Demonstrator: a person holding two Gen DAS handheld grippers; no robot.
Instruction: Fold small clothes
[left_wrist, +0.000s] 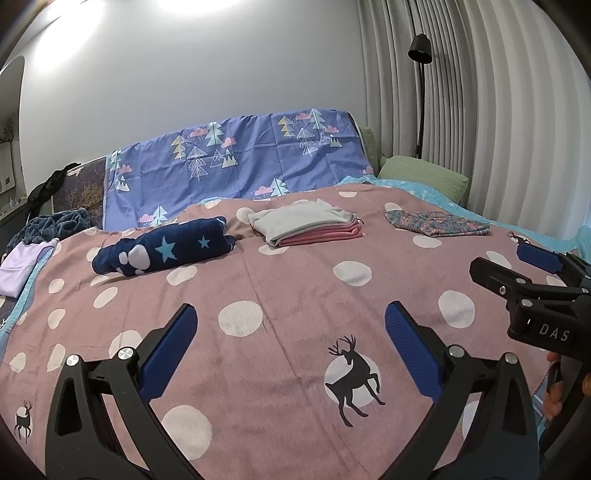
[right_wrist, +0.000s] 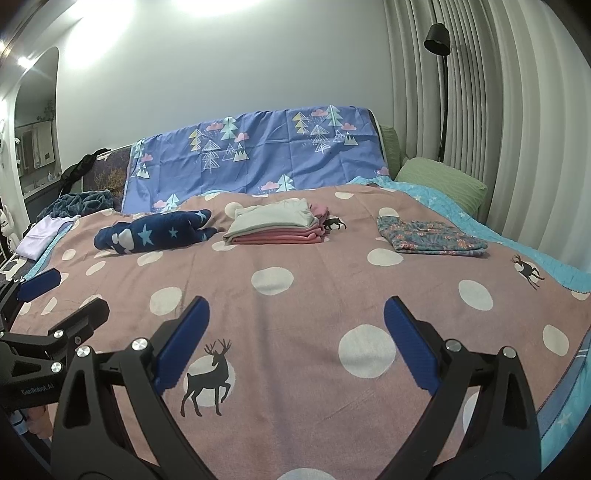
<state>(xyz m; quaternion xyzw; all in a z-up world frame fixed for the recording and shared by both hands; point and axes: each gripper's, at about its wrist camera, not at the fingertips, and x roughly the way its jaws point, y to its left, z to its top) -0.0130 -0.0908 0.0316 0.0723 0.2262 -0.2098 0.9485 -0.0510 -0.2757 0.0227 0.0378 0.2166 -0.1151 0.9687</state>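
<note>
The left gripper (left_wrist: 290, 347) is seen with its blue pads spread wide and nothing held between them, poised low over the pink dotted blanket (left_wrist: 295, 288). The right gripper (right_wrist: 295, 343) is likewise spread and empty, hovering just beside it over the same blanket, so that each tool is caught at the edge of the other's view. A deer print (right_wrist: 208, 376) is framed near the right gripper's left pad.

Further out, three items are laid in a row across the far part of the blanket, well apart from both grippers. A navy star-patterned garment (left_wrist: 166, 251) is rumpled at the left and looks unfolded. In the middle a folded stack (left_wrist: 306, 225) is seen, grey on top of pink. A floral garment (right_wrist: 432, 236) is laid flat at the right.

The navy piece is judged the next to be taken. It looks fleecy, soft and light, with no stiffness, so sagging and bunching are to be expected once it is lifted. A grip is best taken at two outer edges or corners, one per gripper, so the cloth can be drawn flat.

Both tools are held level and pointed forward, side by side; a long reach ahead and leftward would be required.
</note>
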